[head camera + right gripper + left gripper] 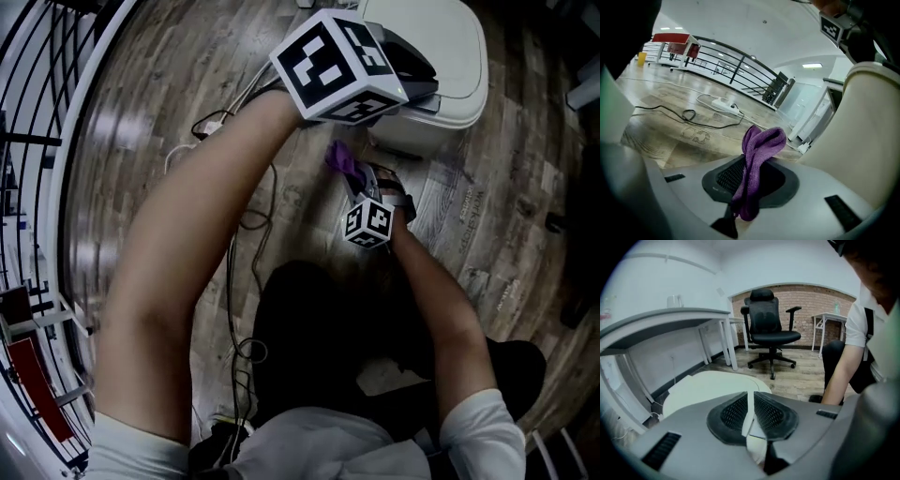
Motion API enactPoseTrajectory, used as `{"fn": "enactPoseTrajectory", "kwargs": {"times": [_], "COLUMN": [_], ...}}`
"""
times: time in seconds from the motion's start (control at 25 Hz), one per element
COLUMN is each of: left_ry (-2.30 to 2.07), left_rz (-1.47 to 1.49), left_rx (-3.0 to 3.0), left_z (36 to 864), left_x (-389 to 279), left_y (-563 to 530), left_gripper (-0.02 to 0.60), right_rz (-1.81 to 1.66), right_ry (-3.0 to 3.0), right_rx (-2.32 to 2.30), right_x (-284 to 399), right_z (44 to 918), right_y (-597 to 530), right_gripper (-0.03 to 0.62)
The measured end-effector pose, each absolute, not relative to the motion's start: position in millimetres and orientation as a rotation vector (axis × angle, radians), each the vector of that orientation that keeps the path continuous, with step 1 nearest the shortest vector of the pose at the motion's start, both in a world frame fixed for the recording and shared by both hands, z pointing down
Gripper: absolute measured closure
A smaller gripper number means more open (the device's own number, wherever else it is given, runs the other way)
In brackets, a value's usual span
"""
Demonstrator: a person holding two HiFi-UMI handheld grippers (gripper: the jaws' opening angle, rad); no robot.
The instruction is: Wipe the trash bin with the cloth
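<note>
The cream trash bin (pixel 445 66) stands on the wood floor at the top of the head view. My left gripper (pixel 412 77), under its big marker cube, is at the bin's lid (pixel 705 385). Its jaws are shut on a thin white edge (pixel 749 404) of that lid. My right gripper (pixel 364 183) is lower, just in front of the bin, shut on a purple cloth (pixel 343 159). In the right gripper view the cloth (pixel 757 154) bunches up from between the pads, and the bin's cream wall (pixel 865 136) fills the right side close by.
Cables and a white power strip (pixel 723 104) lie on the floor left of the bin. A black railing (pixel 37 112) curves along the left. Beyond the bin are a black office chair (pixel 769 329) and a white desk (pixel 670 317). My own legs (pixel 319 319) are below.
</note>
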State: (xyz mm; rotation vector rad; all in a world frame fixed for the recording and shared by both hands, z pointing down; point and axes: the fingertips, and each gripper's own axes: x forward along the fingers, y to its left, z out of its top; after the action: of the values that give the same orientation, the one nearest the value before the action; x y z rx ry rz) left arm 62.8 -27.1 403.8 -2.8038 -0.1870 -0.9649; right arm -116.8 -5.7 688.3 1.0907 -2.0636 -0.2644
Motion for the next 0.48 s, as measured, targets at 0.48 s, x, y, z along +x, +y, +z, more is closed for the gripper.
{"fn": "enactPoseTrajectory", "kwargs": {"times": [0.48], "left_ry": [0.749], "left_rz": [0.041], "left_rx": [-3.263], "left_z": [384], "left_x": [-124], "left_y": [-39], "left_gripper": [0.530], "right_rz": [-0.534], "right_ry": [-2.124], "right_rx": [0.913], "right_x": [-78], "right_z": [559], "right_y": [12], "right_gripper": [0.508]}}
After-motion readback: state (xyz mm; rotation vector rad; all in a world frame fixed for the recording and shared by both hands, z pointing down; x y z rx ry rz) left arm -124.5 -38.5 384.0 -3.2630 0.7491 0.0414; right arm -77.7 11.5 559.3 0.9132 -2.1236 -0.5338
